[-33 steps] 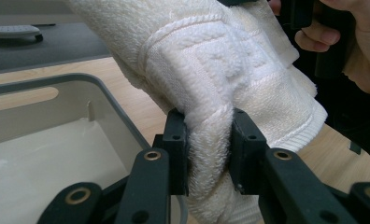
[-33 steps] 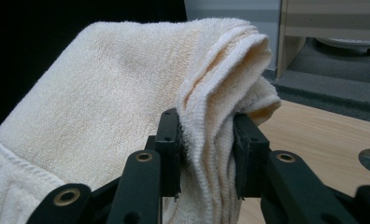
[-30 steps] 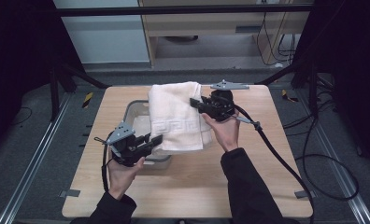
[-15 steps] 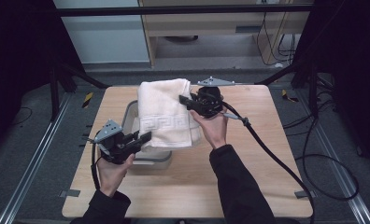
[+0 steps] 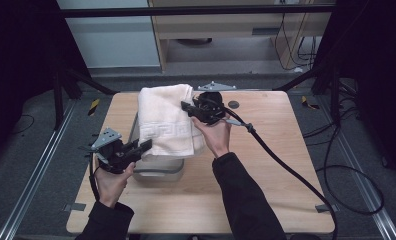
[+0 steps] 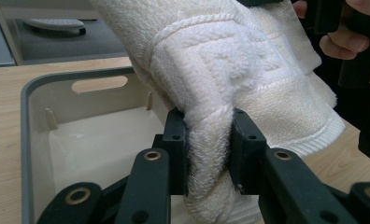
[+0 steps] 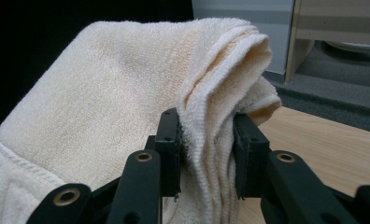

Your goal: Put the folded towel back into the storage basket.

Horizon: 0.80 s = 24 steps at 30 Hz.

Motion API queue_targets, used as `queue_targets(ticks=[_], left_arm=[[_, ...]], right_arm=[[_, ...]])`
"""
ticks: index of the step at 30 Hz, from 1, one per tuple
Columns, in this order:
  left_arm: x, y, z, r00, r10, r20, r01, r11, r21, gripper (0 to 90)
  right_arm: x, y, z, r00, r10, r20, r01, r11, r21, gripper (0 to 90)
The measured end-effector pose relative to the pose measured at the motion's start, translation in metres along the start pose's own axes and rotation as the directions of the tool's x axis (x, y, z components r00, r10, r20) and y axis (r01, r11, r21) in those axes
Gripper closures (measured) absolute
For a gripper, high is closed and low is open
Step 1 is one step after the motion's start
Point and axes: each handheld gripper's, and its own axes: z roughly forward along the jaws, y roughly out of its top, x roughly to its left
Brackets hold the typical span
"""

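Towel (image 5: 166, 120) draped over the bin (image 5: 158, 169) on the table (image 5: 266, 200), between 2 tools

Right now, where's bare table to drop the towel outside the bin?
Free: the wide strip of table right of the right forearm, crossed only by the cable, and the near edge below the grey bin. Crowded: the left-centre, where both grippers, left gripper and right gripper, hold the towel above the bin.

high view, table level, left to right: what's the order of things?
left gripper → grey bin → folded white towel → right gripper → dark round mark on the tabletop → black cable trailing off the right edge of the table.
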Motion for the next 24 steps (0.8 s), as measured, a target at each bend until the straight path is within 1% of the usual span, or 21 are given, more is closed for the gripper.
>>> queue_targets(ticks=[11, 21, 24], left_arm=[[0.019, -0.005, -0.006, 0.999, -0.031, -0.034, 0.031, 0.9995, 0.007, 70.6], [0.032, -0.007, -0.008, 0.9971, -0.041, -0.064, 0.042, 0.9988, 0.024, 70.6], [0.037, -0.008, -0.008, 0.9963, -0.047, -0.071, 0.049, 0.9984, 0.03, 70.6]], right_arm=[[0.013, 0.001, 0.022, 0.9998, -0.019, 0.0, 0.019, 1.0, 0.013, 68.0], [0.02, -0.001, 0.036, 0.9998, -0.019, -0.002, 0.02, 0.999, 0.026, 68.0], [0.021, -0.002, 0.041, 0.9999, -0.012, -0.003, 0.012, 1.0, 0.029, 68.0]])
